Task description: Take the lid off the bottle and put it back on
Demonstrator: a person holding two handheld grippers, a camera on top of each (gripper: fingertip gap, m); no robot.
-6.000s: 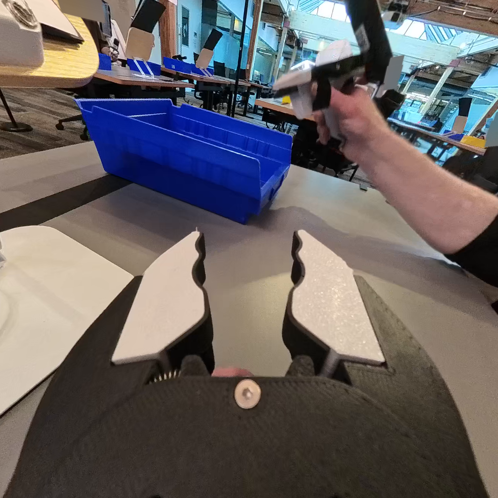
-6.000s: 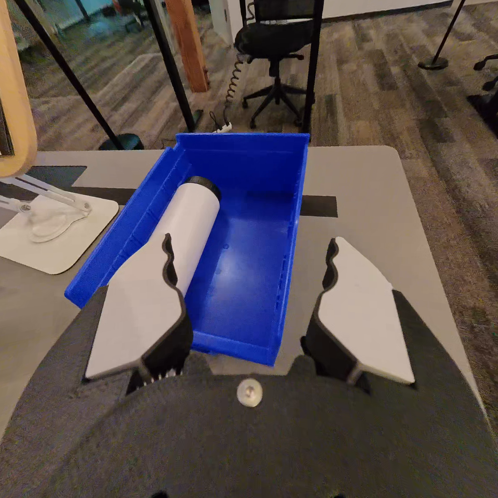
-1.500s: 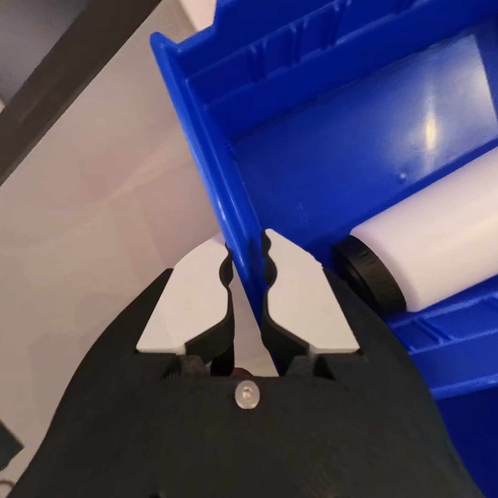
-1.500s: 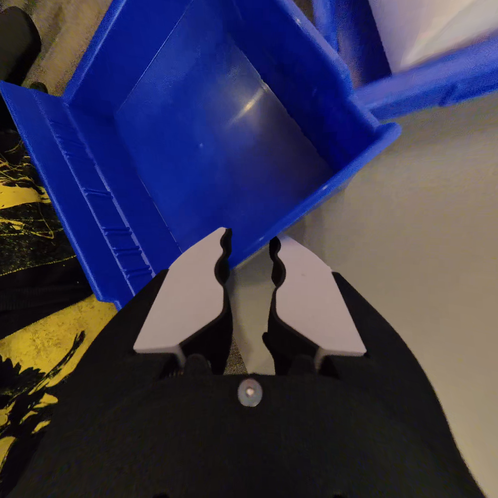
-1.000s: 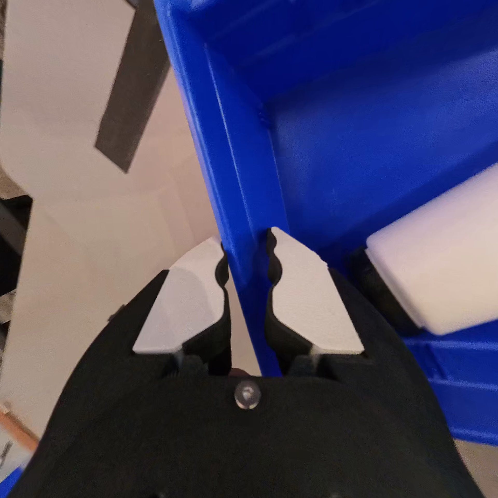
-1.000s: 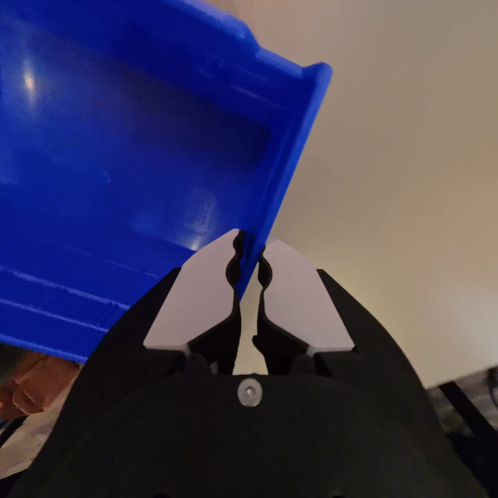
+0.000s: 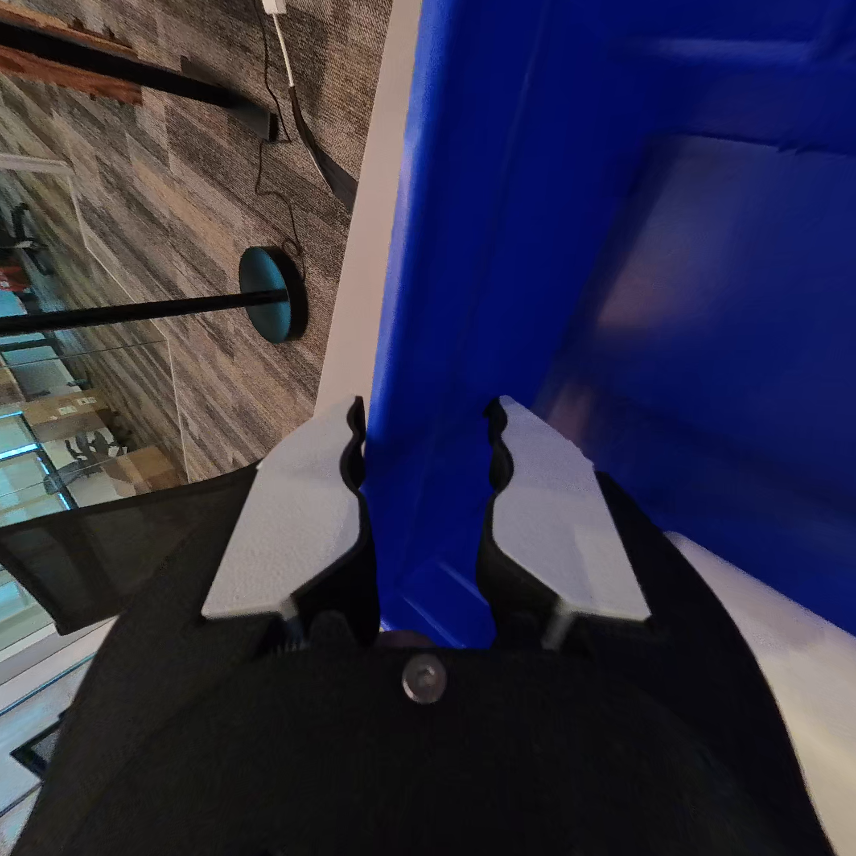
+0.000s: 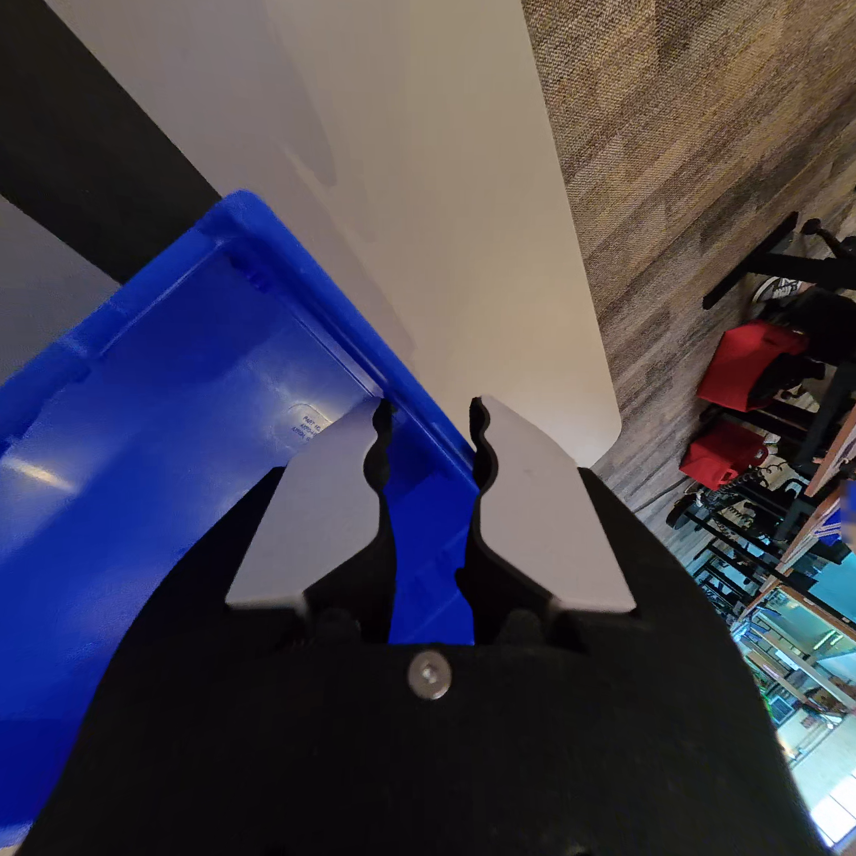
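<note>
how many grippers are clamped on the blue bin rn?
2. The left gripper holds one side wall of the blue bin between its fingers. The right gripper holds another wall's rim, just below a corner of the bin. No other gripper is in view.

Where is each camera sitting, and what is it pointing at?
Left wrist view: sits on the left gripper, looking along its fingers at the blue bin wall between them, with carpet floor to the left; the white bottle peeks in at lower right.
Right wrist view: sits on the right gripper, looking along its fingers at the bin's corner wall, the grey table and carpet behind.
Both views share the blue bin.
</note>
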